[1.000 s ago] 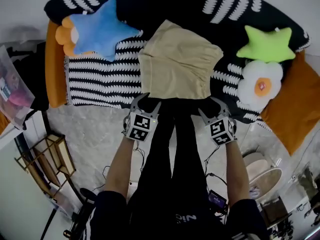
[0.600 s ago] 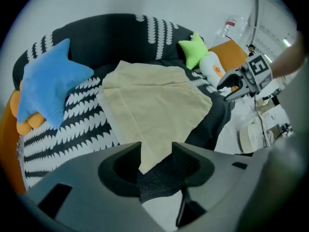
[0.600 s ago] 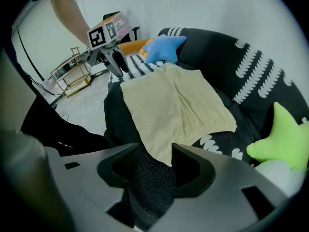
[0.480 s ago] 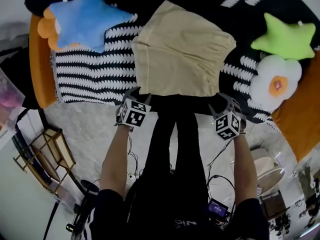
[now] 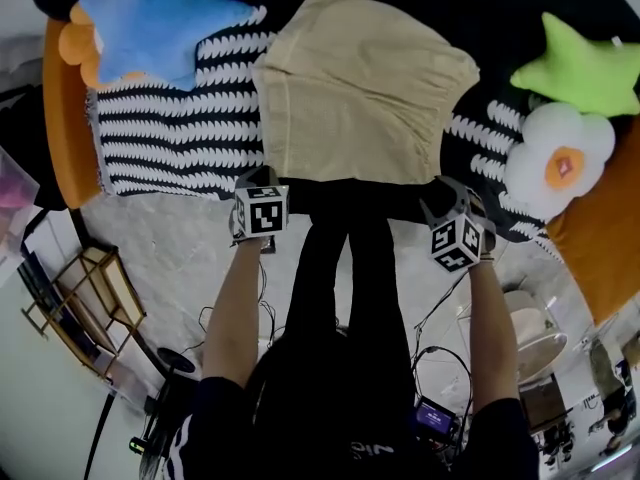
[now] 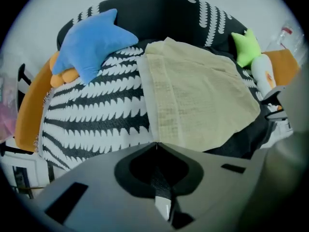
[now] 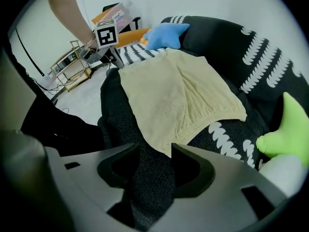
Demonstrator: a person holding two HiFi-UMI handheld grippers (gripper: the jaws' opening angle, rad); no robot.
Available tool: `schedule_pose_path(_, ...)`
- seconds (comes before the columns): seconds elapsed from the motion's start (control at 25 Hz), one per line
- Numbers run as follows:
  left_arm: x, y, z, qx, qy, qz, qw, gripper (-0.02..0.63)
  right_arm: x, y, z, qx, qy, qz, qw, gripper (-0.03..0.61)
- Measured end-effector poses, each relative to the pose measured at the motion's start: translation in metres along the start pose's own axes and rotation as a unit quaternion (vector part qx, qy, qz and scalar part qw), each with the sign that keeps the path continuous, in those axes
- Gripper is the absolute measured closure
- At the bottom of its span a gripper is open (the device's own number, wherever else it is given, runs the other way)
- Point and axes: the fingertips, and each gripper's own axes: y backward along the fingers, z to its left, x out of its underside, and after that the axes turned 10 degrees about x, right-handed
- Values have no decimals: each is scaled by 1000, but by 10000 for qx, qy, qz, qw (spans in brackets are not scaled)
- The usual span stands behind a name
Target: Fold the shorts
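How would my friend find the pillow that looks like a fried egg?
Find the sofa with the black-and-white blanket and go to its right end, where a lime-green star cushion lies. The egg pillow lies beside that star, nearer the person: the only white one, with wavy edges and an orange middle.

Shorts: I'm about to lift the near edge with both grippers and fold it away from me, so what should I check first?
1. Shorts lie flat: ok.
2. Left gripper at its near corner: ok, jaws shut there.
3. Left gripper pinches cloth: cannot tell.
4. Right gripper grips its corner: not ok. The jaws have just been closing slightly but stand apart, with the corner's tip between them, unpressed.
5. Fold path free: ok. The blue star and green star lie off the shorts.
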Motion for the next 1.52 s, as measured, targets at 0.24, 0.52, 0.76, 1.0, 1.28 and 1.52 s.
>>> schedule_pose_path(0.24,5,-2,-6,321,255,-29,9992,448,-3,0,-2,97,306,-61,9995,356)
schedule_pose_path(0.52,4,-10,-10,31,341,-37,9994,601,5,-23,5,-4,1042,33,9946,379)
schedule_pose_path(0.76,33,12,6,4,1095,-74,9940,604,4,-26,-1,79,1121,-28,9937,399)
schedule_pose_path(1.0,39,22,7,274,1289,-110,9912,604,3,-33,-9,280,1481,-1,9886,465)
schedule_pose_path(1.28,37,36,1,524,884,97,9947,604,4,-28,-9,126,2389,167,9708,535)
schedule_pose_path(1.52,48,62,-9,977,174,566,9935,604,1,7,-8,-377,2549,209,9660,537)
